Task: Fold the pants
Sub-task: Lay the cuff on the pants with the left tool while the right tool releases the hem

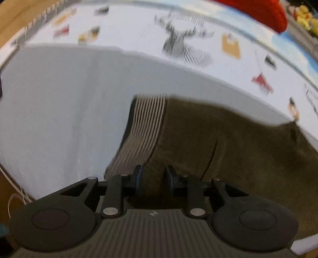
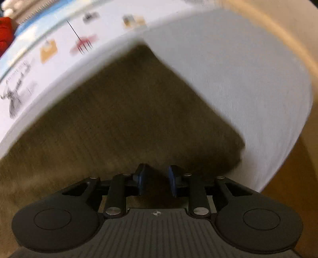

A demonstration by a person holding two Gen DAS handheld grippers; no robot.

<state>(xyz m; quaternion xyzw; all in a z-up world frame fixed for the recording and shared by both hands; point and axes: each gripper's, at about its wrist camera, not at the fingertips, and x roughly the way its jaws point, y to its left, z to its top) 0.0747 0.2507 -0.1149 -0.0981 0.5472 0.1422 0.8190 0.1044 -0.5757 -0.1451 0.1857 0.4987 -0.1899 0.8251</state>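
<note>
Olive-brown pants (image 1: pixel 218 142) lie on a white cloth (image 1: pixel 59 99). Their ribbed striped waistband (image 1: pixel 143 127) shows in the left wrist view. My left gripper (image 1: pixel 153 178) sits low over the pants just right of the waistband, jaws a small gap apart with fabric between them. In the right wrist view the pants (image 2: pixel 129 119) end in a squared corner at the right. My right gripper (image 2: pixel 157 178) is low over their near edge, jaws a small gap apart with fabric between them. Both views are blurred by motion.
The white cloth (image 2: pixel 248 83) covers a table with printed pictures (image 1: pixel 184 47) along its far side. A red object (image 1: pixel 264 13) sits at the far edge. Wooden floor (image 2: pixel 288 188) shows beyond the cloth's right edge.
</note>
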